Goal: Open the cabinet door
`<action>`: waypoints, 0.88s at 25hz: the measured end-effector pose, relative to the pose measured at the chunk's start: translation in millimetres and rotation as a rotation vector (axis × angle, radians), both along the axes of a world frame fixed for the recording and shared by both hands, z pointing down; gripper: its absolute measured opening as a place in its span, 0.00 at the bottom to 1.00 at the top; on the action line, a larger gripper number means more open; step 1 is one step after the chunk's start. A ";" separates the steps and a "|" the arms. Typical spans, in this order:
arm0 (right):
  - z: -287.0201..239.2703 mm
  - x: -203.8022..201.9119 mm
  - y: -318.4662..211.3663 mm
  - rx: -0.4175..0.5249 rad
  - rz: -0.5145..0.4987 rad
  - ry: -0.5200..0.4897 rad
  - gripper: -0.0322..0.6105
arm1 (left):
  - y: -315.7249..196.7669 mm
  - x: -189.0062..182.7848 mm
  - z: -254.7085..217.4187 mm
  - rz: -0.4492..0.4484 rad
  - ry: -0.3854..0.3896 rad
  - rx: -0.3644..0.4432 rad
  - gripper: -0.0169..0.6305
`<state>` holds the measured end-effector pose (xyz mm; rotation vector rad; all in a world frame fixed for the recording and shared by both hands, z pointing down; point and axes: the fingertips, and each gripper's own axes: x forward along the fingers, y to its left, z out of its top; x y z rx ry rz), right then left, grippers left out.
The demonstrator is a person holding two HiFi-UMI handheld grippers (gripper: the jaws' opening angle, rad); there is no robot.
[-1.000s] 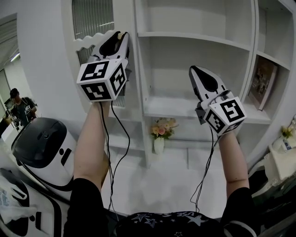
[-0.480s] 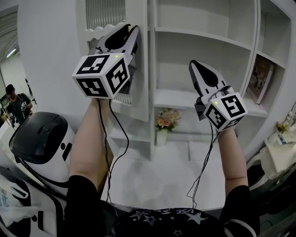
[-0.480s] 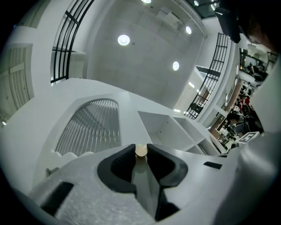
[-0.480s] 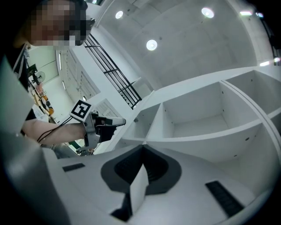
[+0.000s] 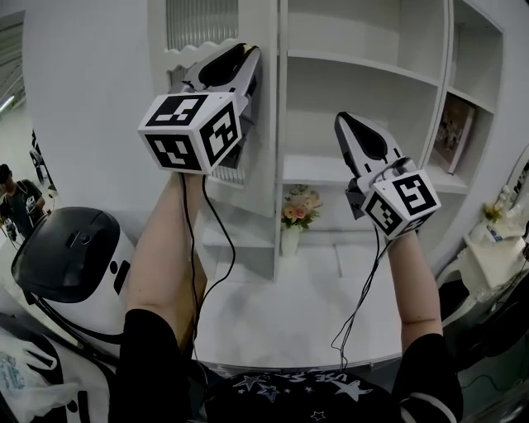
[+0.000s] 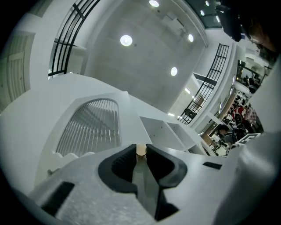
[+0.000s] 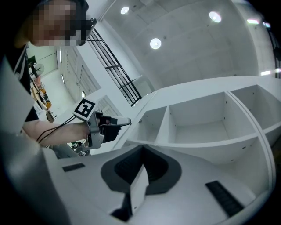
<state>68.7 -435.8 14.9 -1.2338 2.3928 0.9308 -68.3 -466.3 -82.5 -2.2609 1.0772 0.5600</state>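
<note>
Nearest us, at the right, the right gripper point(image 5: 343, 122) hangs in free air in front of the open shelves point(image 5: 364, 178), its jaws pressed together with nothing between them. Farther off and to the left, the left gripper point(image 5: 246, 58) is clamped on the small pale knob point(image 6: 141, 150) of the cabinet door point(image 5: 258, 178). Its jaws have just tightened a little on the knob. The door stands at the left of the open shelves, swung partly out, with the knob near its right-hand free edge.

We judge the door to be a light, stiff painted panel that will swing easily, so a steady pull along its arc should do. The knob is the only fit hold, but it is small and smooth, and we could slip off it if we tug askew. Beyond it, the ribbed pane point(image 5: 198, 21) at the top of the door looks fragile, and we would keep the jaws off it.
</note>
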 end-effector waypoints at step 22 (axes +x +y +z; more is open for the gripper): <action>17.5 -91.5 61.3 -0.063 0.007 -0.062 0.06 | 98.5 -122.8 -1.3 0.228 0.057 0.000 0.16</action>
